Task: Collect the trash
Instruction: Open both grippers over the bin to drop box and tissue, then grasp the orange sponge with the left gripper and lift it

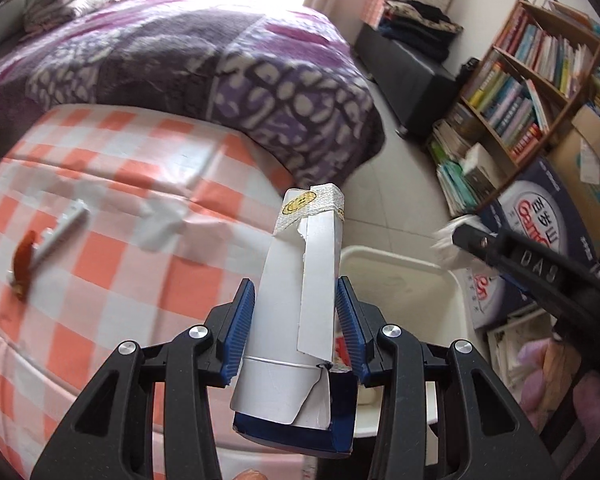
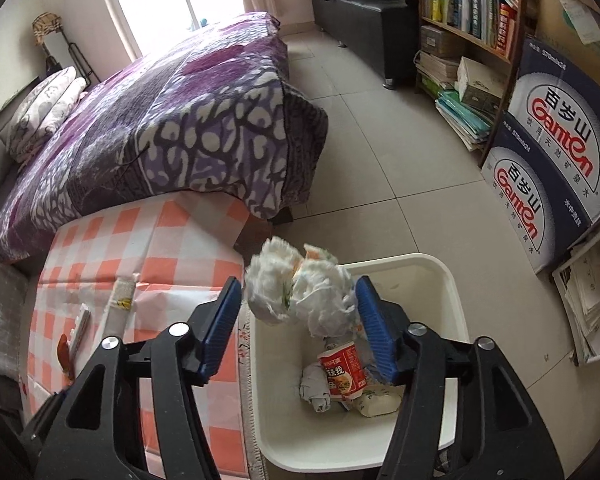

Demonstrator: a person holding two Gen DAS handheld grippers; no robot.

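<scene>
My left gripper (image 1: 296,304) is shut on a torn white and blue carton (image 1: 300,320), held upright at the table's edge by the white bin (image 1: 428,276). My right gripper (image 2: 298,304) is shut on a crumpled white plastic wrapper (image 2: 296,288), held above the white bin (image 2: 440,280). It also shows in the left wrist view (image 1: 460,236). The bin holds a red snack packet (image 2: 342,368) and several crumpled wrappers (image 2: 316,388). On the orange checked tablecloth (image 1: 100,184) lie a silvery strip wrapper (image 1: 60,232) and an orange scrap (image 1: 22,260).
A bed with a purple patterned blanket (image 2: 180,128) stands behind the table. A bookshelf (image 2: 468,12), stacked blue cartons (image 2: 552,160) and piles of paper (image 2: 592,304) line the right wall. Tiled floor (image 2: 380,160) lies between bed and shelf.
</scene>
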